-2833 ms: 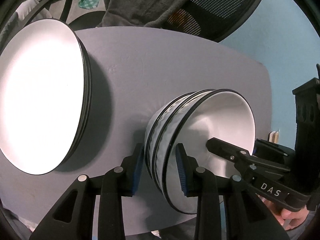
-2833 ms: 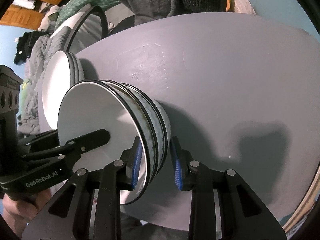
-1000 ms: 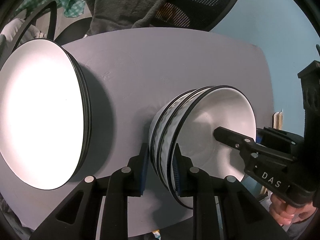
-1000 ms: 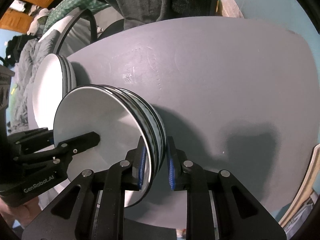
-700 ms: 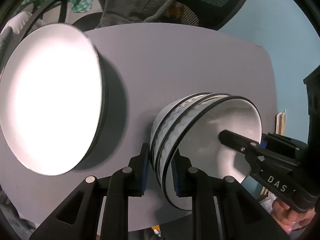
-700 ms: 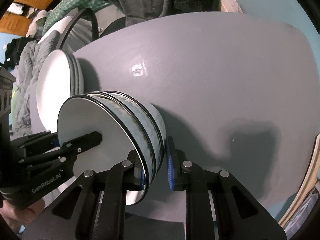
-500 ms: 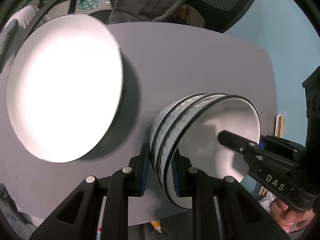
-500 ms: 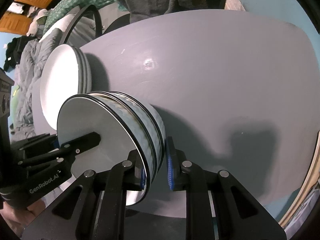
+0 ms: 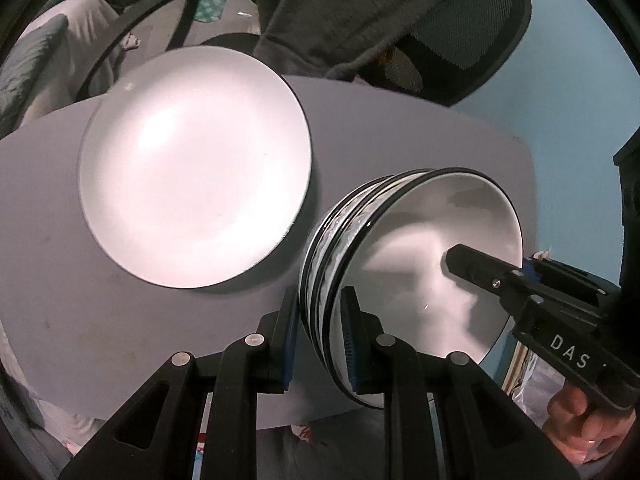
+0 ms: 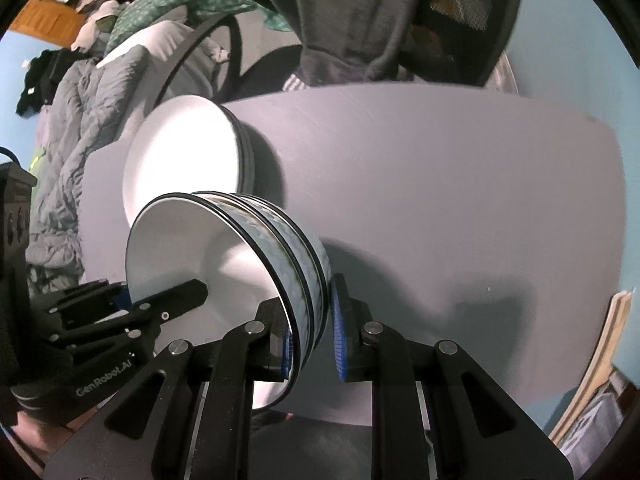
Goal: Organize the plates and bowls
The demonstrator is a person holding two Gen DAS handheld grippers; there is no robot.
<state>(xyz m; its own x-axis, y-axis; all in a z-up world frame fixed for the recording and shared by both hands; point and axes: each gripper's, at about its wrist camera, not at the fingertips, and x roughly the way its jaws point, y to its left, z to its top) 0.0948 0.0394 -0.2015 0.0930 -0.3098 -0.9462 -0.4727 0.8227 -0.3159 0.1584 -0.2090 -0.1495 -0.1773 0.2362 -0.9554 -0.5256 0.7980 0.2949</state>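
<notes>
The left hand-held gripper (image 9: 320,336) is clamped narrowly on the near rim of a stack of bowls (image 9: 420,264), its blue pads pressing the nested black-edged rims from outside and inside. The right hand-held gripper (image 10: 312,332) grips the opposite rim of the same stack (image 10: 224,256) in the same way, one pad inside the top bowl and one against the patterned outer wall. The bowls are white inside, with a pale blue wavy pattern outside, and hang between the two grippers above the grey bench (image 9: 400,120), beside a stack of white plates (image 9: 192,184) that rests on the bench towards its left side.

In the left wrist view the right gripper's body carries the white letters "DAS", and a person's hand (image 9: 584,420) shows beneath it. In the right wrist view the left gripper's body reads "GenRobot.AI". Behind the bench stands a black mesh chair (image 9: 460,28) draped with a dark grey garment (image 9: 340,8).
</notes>
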